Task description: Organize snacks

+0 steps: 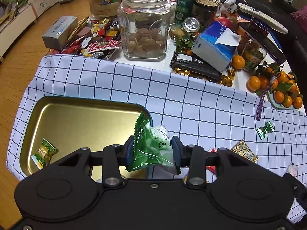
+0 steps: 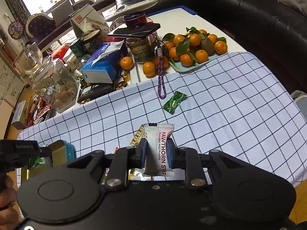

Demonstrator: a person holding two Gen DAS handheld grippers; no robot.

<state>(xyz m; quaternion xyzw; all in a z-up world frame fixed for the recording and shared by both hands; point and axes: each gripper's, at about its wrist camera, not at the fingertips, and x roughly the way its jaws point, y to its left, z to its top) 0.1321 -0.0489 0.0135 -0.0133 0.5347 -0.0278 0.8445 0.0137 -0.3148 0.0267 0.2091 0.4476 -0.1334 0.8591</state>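
Note:
My left gripper (image 1: 152,150) is shut on a green and clear snack packet (image 1: 151,145), held above the right rim of a gold metal tin (image 1: 82,118) with a teal outside. One small green snack packet (image 1: 43,152) lies inside the tin at its left. My right gripper (image 2: 155,151) is shut on a white hawthorn strip packet (image 2: 159,149), held upright over the checked cloth. A green wrapped candy (image 2: 174,102) and a gold patterned packet (image 2: 138,137) lie loose on the cloth; the same green wrapped candy (image 1: 265,130) and gold patterned packet (image 1: 244,151) show in the left wrist view.
The blue-checked tablecloth (image 1: 172,92) covers the near table. Behind it stand a glass jar of nuts (image 1: 144,32), a blue tissue pack (image 1: 214,46), a pile of snack wrappers (image 1: 92,38) and a tray of tangerines (image 2: 193,48). A purple lanyard (image 2: 161,80) trails onto the cloth. A black sofa (image 2: 259,19) lies beyond.

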